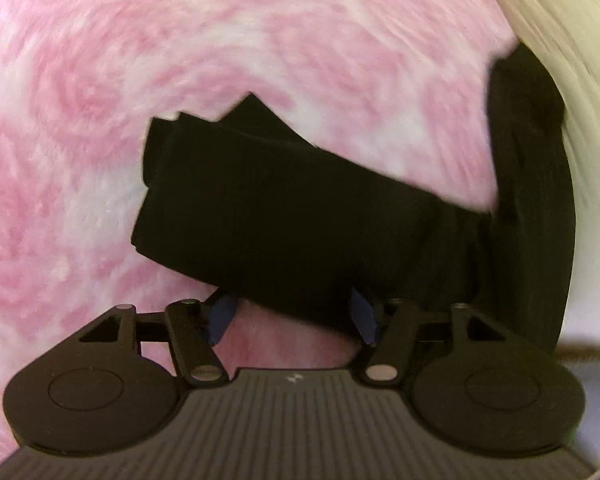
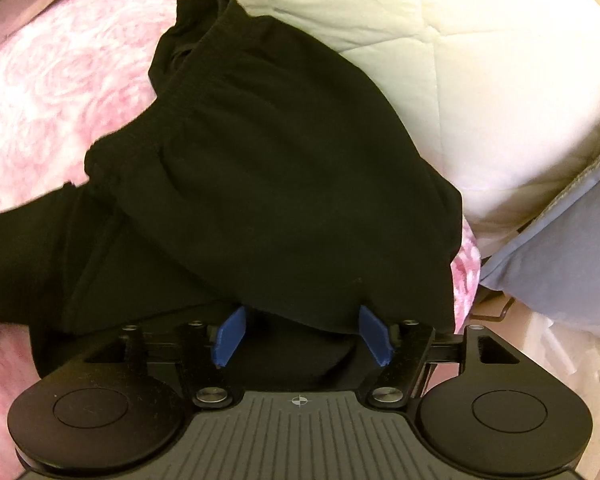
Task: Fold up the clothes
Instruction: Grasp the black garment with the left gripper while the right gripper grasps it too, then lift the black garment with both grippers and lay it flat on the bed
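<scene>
Fabric, black and soft, takes up the middle of both wrist views: a black garment [image 1: 284, 216] lying on a pink rose-patterned blanket [image 1: 260, 40] that covers the bed. In the left wrist view the garment looks partly folded, with a squared-off end pointing away from the cream quilt [image 1: 572, 32] and a long dark strip running up along the quilt's edge. That view is blurred, so finer detail of the cloth cannot be made out.

The left hand-held gripper [image 1: 294, 316] has its blue fingertips [image 1: 222, 316] set wide apart, and the near edge of the black garment drapes across the gap between them. Whether the pads actually press the cloth cannot be told; the jaws stand wide rather than pinched.

In the right wrist view the black garment [image 2: 268, 168] is a broad rumpled mound, its far side resting against the cream quilt [image 2: 480, 80] and its other side spreading onto the pink rose-patterned blanket [image 2: 60, 92]. A gathered band of the cloth runs down the side away from the quilt. The right hand-held gripper [image 2: 302, 334] is also spread wide, blue fingertips [image 2: 230, 332] far apart, with the garment's hem hanging over both tips and dark fabric lying in the space between them; no clamping on the cloth is visible. Next to the quilt, on the side away from the garment, sits a grey-blue pillow [image 2: 572, 256]
</scene>
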Demonstrator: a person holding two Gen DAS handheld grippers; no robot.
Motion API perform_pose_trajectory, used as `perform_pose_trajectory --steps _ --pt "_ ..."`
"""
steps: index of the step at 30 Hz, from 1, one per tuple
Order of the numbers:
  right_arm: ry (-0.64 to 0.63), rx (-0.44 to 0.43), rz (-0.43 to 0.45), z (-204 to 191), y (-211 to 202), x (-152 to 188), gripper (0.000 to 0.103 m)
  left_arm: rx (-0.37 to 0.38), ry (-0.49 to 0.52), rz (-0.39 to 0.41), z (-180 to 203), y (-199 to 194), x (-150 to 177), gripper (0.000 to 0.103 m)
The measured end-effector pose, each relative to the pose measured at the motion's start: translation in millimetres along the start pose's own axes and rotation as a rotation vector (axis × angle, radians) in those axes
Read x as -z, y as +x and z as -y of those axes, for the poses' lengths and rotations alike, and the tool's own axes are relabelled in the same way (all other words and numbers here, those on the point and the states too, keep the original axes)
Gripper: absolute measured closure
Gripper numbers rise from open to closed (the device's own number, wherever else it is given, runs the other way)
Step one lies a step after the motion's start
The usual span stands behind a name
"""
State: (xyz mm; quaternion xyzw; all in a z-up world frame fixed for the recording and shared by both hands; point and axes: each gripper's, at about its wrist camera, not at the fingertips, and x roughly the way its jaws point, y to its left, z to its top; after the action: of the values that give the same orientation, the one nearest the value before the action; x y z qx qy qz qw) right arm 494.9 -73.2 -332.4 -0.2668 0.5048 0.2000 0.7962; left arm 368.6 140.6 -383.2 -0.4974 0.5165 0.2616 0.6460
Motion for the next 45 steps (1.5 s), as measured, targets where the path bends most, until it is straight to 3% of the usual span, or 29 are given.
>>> perform_pose_trajectory --steps 5,7,14,19,20,22,25,26,27,28,32,38,43,45 --pt "-0.015 -0.009 0.041 1.6 1.3 -4.1 0.036 0.064 -0.131 0.059 -7.1 8.0 -13.5 0.045" --pt "-0.049 0.01 0.059 -1.9 2.3 -5.5 0.036 0.124 -0.105 0.106 0.8 3.4 -18.7 0.048" --pt "-0.234 0.138 0.143 -16.4 8.4 -3.3 0.035 0.104 -0.247 0.073 2.4 21.8 -33.7 0.039" --pt "-0.37 0.226 0.195 -25.4 8.6 -2.4 0.033 0.106 -0.243 0.086 11.0 24.6 -37.4 0.039" --pt "-0.399 0.239 0.205 -27.2 6.9 -2.2 0.032 0.117 -0.251 0.089 6.1 22.1 -37.4 0.04" --pt "-0.456 0.233 0.221 -29.0 3.0 -1.0 0.032 0.105 -0.241 0.088 1.9 22.3 -35.4 0.06" --pt "-0.498 0.225 0.22 -30.5 14.0 1.2 0.031 0.077 -0.176 0.077 -0.2 25.1 -36.3 0.075" --pt "-0.512 0.196 0.194 -29.5 21.0 -0.6 0.05 0.083 -0.155 0.075 -0.3 23.7 -37.0 0.081" --pt "-0.519 0.167 0.17 -28.3 26.5 -2.8 0.075 0.108 -0.14 0.072 -1.1 20.5 -37.8 0.091" --pt "-0.483 0.132 0.159 -25.6 23.2 -7.7 0.092 0.13 -0.127 0.072 -2.7 16.1 -38.1 0.093" --pt "-0.364 0.019 0.208 -13.0 -10.7 -18.7 0.095 0.136 -0.133 0.165 -33.3 -39.4 -24.5 0.096" --pt "-0.262 -0.13 0.342 -16.2 -95.1 -26.3 0.097 0.144 -0.142 0.305 -79.1 -122.8 -4.2 0.097" --pt "-0.285 -0.301 0.449 -55.4 -170.4 -24.1 0.097 0.149 -0.151 0.424 -118.9 -193.2 13.6 0.097" --pt "-0.318 -0.377 0.487 -77.5 -201.8 -19.1 0.097 0.145 -0.205 0.502 -161.6 -238.7 33.8 0.097"
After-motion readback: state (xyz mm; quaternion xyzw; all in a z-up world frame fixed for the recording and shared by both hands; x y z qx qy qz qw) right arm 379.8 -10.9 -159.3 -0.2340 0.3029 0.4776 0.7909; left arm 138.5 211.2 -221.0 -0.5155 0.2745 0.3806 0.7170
